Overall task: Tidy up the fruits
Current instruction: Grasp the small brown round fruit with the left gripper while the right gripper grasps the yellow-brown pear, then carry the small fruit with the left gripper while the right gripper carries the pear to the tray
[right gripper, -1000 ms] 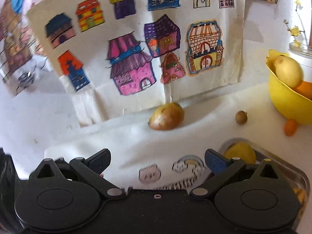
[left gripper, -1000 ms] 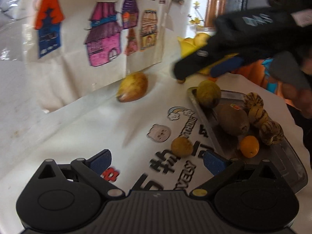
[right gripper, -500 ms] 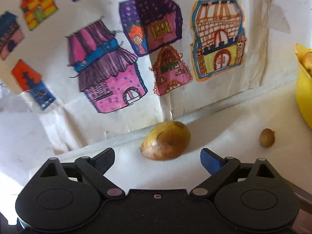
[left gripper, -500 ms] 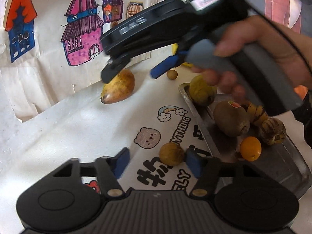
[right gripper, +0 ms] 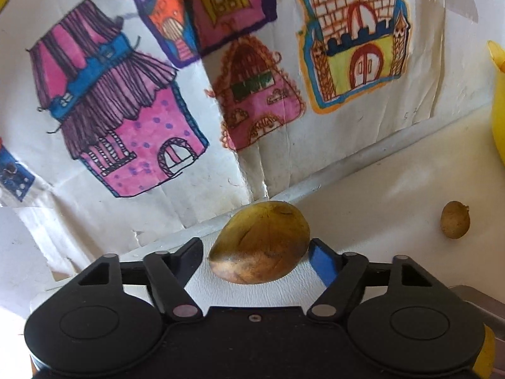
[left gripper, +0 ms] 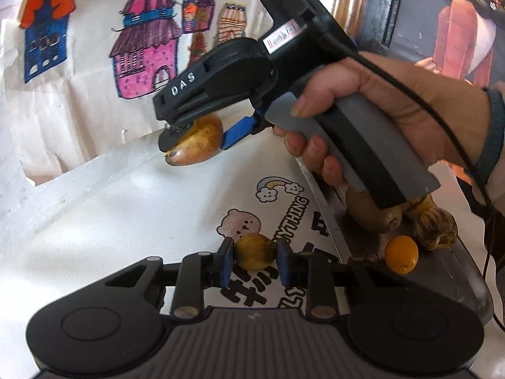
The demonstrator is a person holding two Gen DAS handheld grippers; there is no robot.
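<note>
The right hand (left gripper: 363, 120) and its gripper handle cover most of the brown fruit (left gripper: 372, 218) and the striped ones in the metal tray (left gripper: 318, 189), so there's no telling how many sit back there. The yellow bowl (right gripper: 497, 110) gets chopped off by the right edge of the right wrist view, contents unseen. The mango (left gripper: 197, 142) is half tucked behind a black finger.

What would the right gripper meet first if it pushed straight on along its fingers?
The mango, already between the right gripper's closing jaws; behind it, likely the paper with house drawings, though depth is unclear.
</note>
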